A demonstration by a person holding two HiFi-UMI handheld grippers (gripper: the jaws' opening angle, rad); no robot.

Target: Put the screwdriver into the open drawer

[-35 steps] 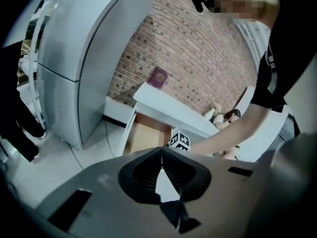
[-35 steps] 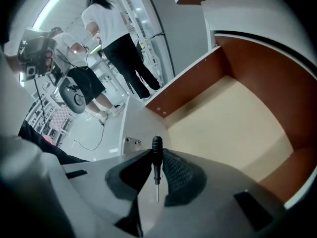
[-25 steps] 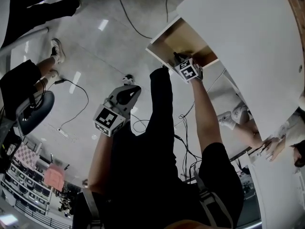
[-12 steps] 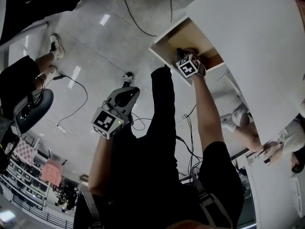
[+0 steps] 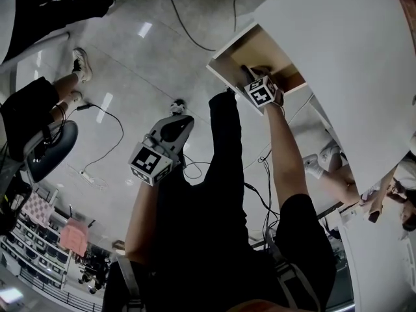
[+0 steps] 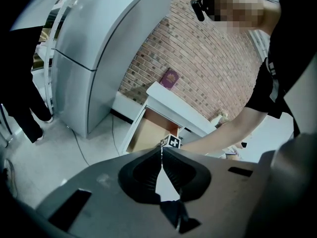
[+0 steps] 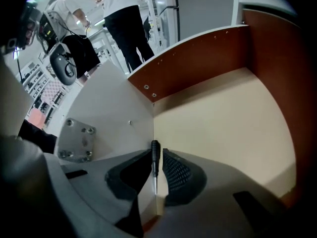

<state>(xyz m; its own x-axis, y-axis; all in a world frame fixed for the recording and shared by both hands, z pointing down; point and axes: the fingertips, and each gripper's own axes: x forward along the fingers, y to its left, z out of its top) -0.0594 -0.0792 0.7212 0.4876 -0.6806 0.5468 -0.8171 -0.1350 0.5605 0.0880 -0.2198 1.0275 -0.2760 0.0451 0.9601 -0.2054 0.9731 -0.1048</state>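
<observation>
Right hand-held gripper (image 7: 156,151) is grasping the screwdriver (image 7: 154,158) inside the open drawer (image 7: 223,128); best lowering it flat before releasing. Left hand-held gripper (image 6: 161,153) is hanging clenched, empty.

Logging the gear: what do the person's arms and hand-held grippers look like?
The left hand-held gripper and right hand-held gripper are grey, with black ribbed pads and a cube of black-and-white square markers each. The top is black, short-sleeved.

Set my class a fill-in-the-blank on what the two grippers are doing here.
1. The right gripper reaches into the open ___.
2. Between its jaws is a black-handled ___.
3. The left gripper, empty, has its jaws ___ (open or shut).
Missing words: drawer; screwdriver; shut.
</observation>
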